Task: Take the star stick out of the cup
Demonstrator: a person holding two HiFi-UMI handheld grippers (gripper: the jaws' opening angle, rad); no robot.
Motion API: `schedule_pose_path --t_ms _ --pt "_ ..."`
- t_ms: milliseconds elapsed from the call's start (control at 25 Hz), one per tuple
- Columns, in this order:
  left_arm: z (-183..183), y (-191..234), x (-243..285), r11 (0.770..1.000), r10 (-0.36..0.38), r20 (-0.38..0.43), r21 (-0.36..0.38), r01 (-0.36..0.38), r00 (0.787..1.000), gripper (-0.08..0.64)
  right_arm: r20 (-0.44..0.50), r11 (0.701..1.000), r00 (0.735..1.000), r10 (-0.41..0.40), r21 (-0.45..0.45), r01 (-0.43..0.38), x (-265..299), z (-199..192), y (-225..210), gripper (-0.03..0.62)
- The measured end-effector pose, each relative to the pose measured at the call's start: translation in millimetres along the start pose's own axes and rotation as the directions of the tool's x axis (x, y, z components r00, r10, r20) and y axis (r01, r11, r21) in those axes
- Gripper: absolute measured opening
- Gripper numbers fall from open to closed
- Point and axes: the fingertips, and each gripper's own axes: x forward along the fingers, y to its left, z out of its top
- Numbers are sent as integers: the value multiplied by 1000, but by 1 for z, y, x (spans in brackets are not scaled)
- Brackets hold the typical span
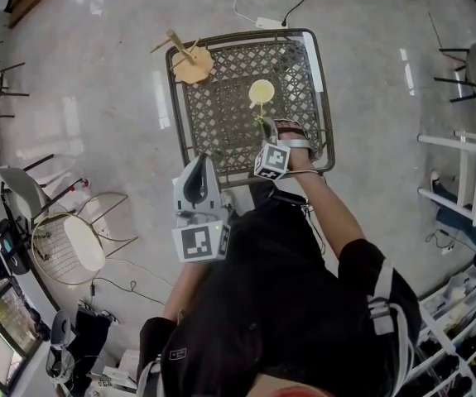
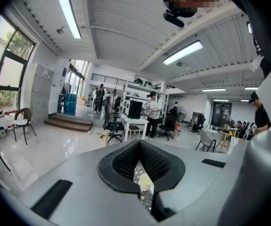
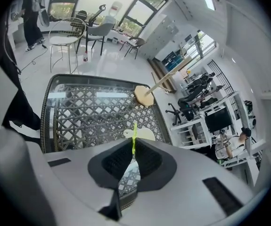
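On the square metal-framed table with a lattice top (image 1: 221, 114), which filled the upper middle of the head view, the task's items stood near the centre. The right gripper (image 3: 134, 150) was extended over the table's near edge on an outstretched right arm, its jaws pressed together on the stick. The left gripper (image 2: 139, 147) was held off the table, close to the body and aimed out at the room, its jaws together with nothing between them. A tan wooden disc with an angled dowel (image 1: 193, 64) sat at the far left corner, well apart from the work. The pale yellow round cup (image 1: 262, 92) stood just beyond the right gripper's tips. The thin lime-green star stick (image 3: 134, 134) ran from the clamped jaws straight toward the cup, its far end overlapping the rim. Whether that end was inside the cup could not be told, and no star shape could be made out. By judgement, the right gripper was the nearer, working one; extraction would call for a draw along the stick's axis, away from the cup, without tipping it.
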Motion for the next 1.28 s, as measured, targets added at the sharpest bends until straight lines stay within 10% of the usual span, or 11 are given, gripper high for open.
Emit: schedule_pose_path --t_ms 240,440,1040,1280 --pt "7 7 -19 999 -29 43 17 28 999 17 3 986 998 -60 154 59 -25 3 -9 21" --pt "6 7 -54 998 -60 83 10 59 995 17 38 902 983 -181 404 150 -80 6 -16 21" --pt "-5 26 -155 988 -157 136 22 155 978 17 116 418 898 -425 905 81 -260 44 32 21" --pt "-12 -8 -170 987 -159 139 19 158 977 17 168 318 865 -472 948 -11 -305 33 42 21"
